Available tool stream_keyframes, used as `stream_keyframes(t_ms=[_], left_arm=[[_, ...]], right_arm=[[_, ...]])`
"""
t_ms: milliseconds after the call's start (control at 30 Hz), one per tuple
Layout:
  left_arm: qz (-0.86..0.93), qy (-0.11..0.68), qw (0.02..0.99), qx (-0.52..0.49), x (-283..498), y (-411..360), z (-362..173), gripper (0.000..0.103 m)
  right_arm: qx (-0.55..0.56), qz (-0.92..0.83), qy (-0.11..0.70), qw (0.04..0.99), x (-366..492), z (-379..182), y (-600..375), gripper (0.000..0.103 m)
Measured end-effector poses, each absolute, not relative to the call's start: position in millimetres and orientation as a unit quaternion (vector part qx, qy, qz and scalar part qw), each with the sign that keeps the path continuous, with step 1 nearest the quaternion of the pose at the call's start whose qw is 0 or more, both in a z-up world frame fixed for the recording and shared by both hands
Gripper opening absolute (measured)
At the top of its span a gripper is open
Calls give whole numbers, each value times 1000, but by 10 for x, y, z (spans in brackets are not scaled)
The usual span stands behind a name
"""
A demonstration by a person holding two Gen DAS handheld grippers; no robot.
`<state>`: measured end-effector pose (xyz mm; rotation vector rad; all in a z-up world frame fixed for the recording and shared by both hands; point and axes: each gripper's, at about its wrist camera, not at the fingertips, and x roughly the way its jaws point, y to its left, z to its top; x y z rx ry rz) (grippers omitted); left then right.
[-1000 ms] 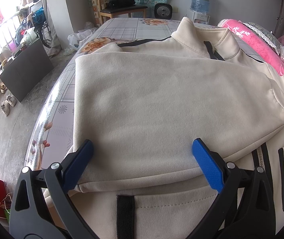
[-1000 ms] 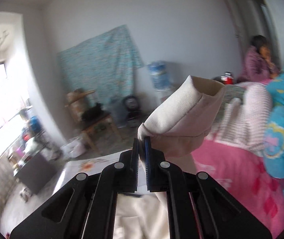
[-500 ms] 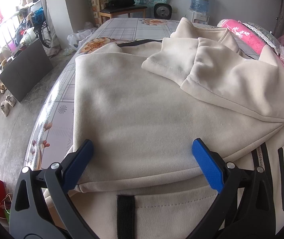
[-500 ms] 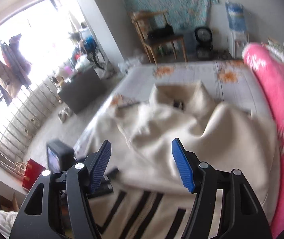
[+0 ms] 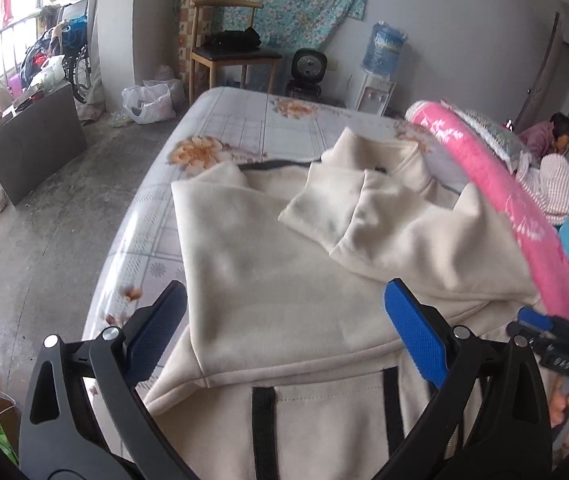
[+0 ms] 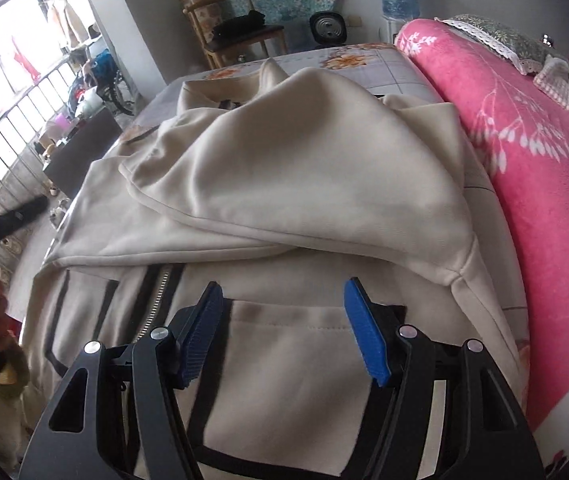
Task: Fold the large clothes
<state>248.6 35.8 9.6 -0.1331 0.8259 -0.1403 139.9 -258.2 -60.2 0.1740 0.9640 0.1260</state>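
Observation:
A large cream jacket with black stripes and a zipper lies on the bed, both sleeves folded across its chest. My left gripper is open and empty, above the folded left sleeve near the jacket's lower half. My right gripper is open and empty, over the pocket of the jacket, just below the folded right sleeve. The right gripper also shows at the right edge of the left wrist view.
The bed has a flowered checked sheet. A pink blanket lies along the jacket's right side. A wooden chair, fan and water dispenser stand beyond the bed. A dark cabinet stands on the floor at left. A person sits far right.
My right gripper has let go of the right sleeve, which now lies folded over the chest, and dropped down to the pocket. My left gripper has pulled back and risen a little.

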Motion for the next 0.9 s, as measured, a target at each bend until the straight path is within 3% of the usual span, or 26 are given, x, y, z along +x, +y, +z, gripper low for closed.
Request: stream_keyframes(t_ms=[200, 300, 433, 567, 600, 633, 700, 733, 800, 900], left_arm=[[-73, 447, 885, -105, 3061, 373, 202, 94], [-101, 493, 849, -158, 3396, 373, -61, 77], [-131, 557, 780, -252, 3808, 381, -518, 68], [-91, 568, 773, -267, 3983, 380, -714, 57], [-87, 567, 774, -267, 4014, 360, -717, 51], [-84, 571, 772, -266, 4040, 328, -735, 37], [-68, 570, 779, -252, 4064, 259, -744, 27], [-68, 569, 784, -239, 4084, 210, -747, 15], [-74, 563, 793, -221, 4095, 134, -718, 8], [-99, 523, 821, -205, 3959, 85, -408, 7]], right_arm=[[82, 59, 461, 881, 1381, -730, -2632, 58], [79, 61, 453, 886, 1347, -762, -2631, 58], [84, 67, 439, 892, 1297, -781, -2653, 58], [98, 76, 430, 894, 1279, -800, -2702, 58], [103, 79, 429, 894, 1277, -806, -2716, 58], [106, 80, 427, 894, 1277, -809, -2726, 58], [110, 82, 425, 895, 1280, -814, -2734, 58], [111, 82, 425, 895, 1284, -812, -2736, 58], [112, 82, 425, 895, 1287, -812, -2733, 58], [110, 82, 425, 895, 1288, -810, -2728, 58]])
